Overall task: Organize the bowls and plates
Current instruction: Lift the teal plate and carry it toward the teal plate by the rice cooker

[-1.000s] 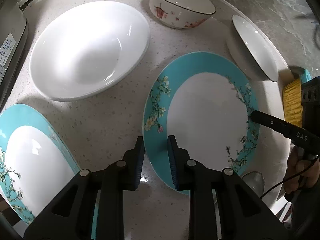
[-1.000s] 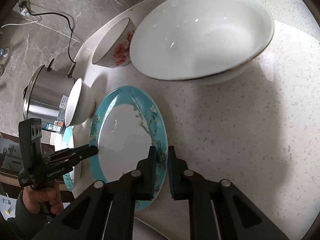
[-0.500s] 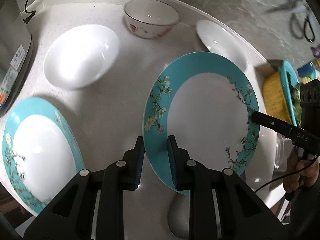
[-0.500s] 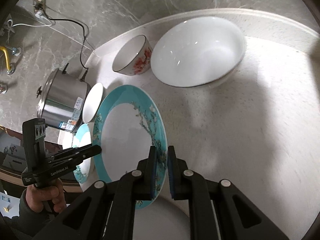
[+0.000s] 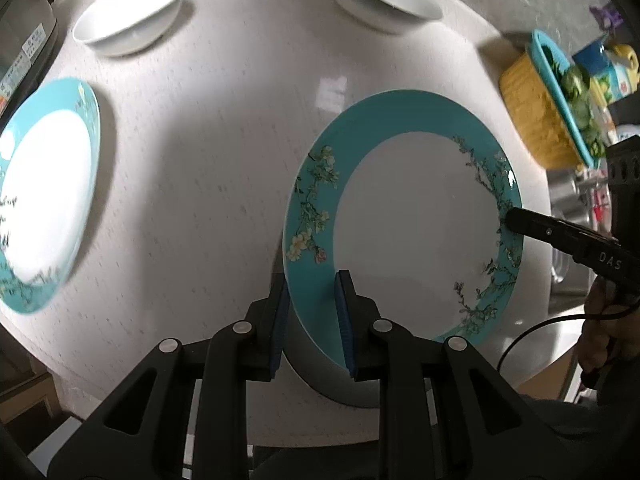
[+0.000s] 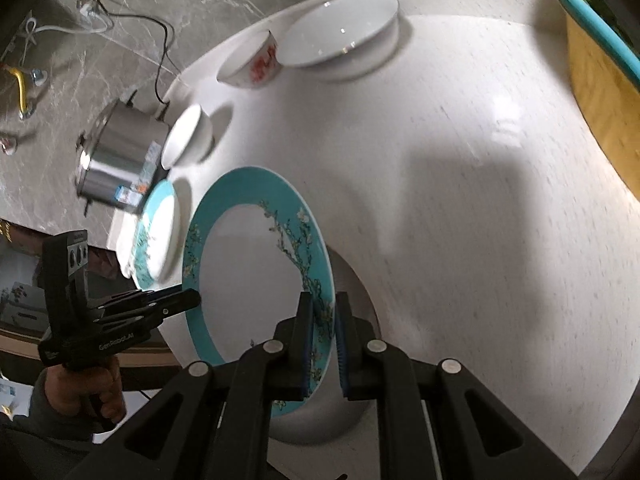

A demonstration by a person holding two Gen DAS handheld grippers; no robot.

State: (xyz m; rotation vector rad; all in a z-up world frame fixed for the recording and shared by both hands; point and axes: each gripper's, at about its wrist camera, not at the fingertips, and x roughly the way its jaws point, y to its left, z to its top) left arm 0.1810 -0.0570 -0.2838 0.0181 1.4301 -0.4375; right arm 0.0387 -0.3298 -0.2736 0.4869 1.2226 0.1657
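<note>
Both grippers clamp the teal plate [image 5: 404,220] off the counter [image 5: 200,184] — left gripper [image 5: 312,320] near rim, right gripper [image 6: 322,340] opposite rim. Risk: hands drift apart or twist, thin rim slips out — plate drops on the white dish [image 6: 352,280] below

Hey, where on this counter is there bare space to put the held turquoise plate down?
Widest bare patch: mid-counter, between the held plate, the second turquoise plate and the white bowls. Crowded along the back: floral bowl, shallow bowl. The yellow basket blocks the right edge.
</note>
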